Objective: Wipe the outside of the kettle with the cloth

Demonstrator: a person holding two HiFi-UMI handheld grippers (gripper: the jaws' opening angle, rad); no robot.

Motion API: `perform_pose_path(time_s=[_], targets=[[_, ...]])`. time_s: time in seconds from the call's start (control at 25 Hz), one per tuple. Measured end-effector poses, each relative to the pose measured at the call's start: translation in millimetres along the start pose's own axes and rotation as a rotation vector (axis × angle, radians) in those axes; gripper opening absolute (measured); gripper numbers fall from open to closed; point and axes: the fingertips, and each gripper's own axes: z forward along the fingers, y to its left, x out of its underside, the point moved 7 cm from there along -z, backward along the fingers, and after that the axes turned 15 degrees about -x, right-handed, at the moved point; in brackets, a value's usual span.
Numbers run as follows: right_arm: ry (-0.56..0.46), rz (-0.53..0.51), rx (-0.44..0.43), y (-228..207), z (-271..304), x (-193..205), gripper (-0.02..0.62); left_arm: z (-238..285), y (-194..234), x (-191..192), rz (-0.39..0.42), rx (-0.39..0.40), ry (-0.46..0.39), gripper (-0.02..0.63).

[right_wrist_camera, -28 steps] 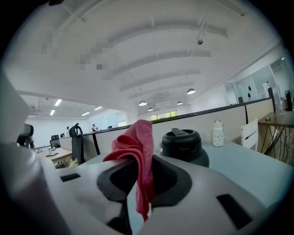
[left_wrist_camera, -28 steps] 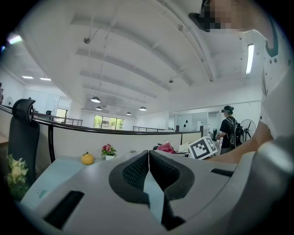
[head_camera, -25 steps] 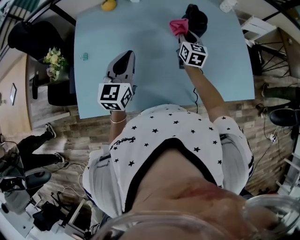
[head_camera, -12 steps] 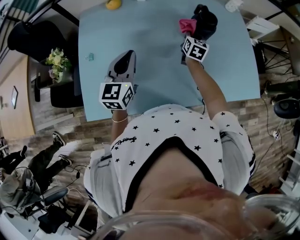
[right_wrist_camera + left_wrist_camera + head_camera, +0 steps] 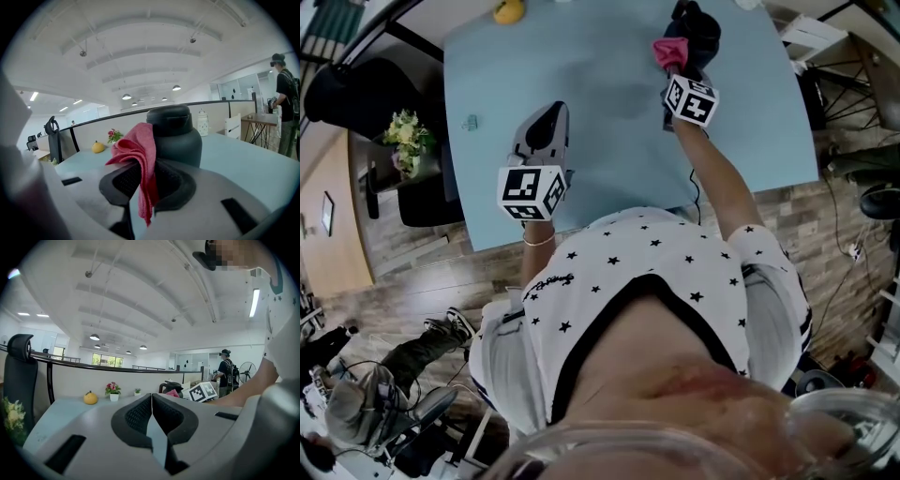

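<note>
My right gripper (image 5: 143, 180) was clamped on the pink-red cloth (image 5: 136, 145). One fold hung down between the jaws and the bunched top rose above them. That top sat against the left flank of the dark kettle (image 5: 176, 136), which stood upright just beyond the jaws. I could not tell whether cloth and kettle truly touched.

My left gripper (image 5: 152, 416) was well apart from the kettle, on its near left. Its jaws were closed tip to tip with nothing between them, over the pale blue table (image 5: 609, 141).

Farther left of the kettle, at the table's far edge, were a yellow fruit (image 5: 90, 398) and a small potted flower (image 5: 112, 391). Behind the kettle ran a low partition (image 5: 93, 125), under a white ceiling (image 5: 140, 56) with round lamps (image 5: 126, 96). A person (image 5: 285, 110) stood off to the kettle's right.

The kettle's base was hidden behind the right gripper's body.
</note>
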Motion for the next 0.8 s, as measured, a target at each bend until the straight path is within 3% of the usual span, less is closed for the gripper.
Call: perform_pose_path(time_s=[0.4,0.8], targets=[[-0.007,-0.020,-0.075,-23,-23,-3,0.074,17,-38,-1,-0.002,0.014,0.009,0.029],[-0.014,-0.035,-0.151,-51,-41,-5,0.074,28,-77,-5,-0.002,-0.038,0.003,0.029]])
